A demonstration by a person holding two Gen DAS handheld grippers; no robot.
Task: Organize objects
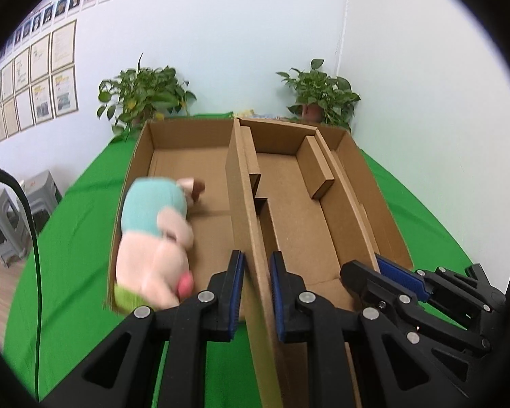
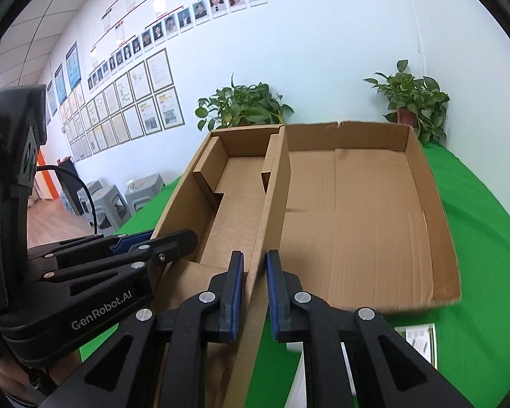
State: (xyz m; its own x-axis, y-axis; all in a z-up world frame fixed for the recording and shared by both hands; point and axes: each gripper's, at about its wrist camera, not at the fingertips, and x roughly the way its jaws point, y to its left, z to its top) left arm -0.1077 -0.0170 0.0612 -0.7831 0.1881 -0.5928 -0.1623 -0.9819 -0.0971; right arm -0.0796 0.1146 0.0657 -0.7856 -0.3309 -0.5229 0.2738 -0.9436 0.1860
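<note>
Green tablecloth (image 1: 85,238) — cardboard box (image 1: 187,156), two potted plants (image 1: 142,95) behind.

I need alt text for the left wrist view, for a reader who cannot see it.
The left gripper straddles a wall of an open cardboard box on a green tablecloth. A plush toy lies in the box's left compartment, and the right gripper is at another wall.
</note>
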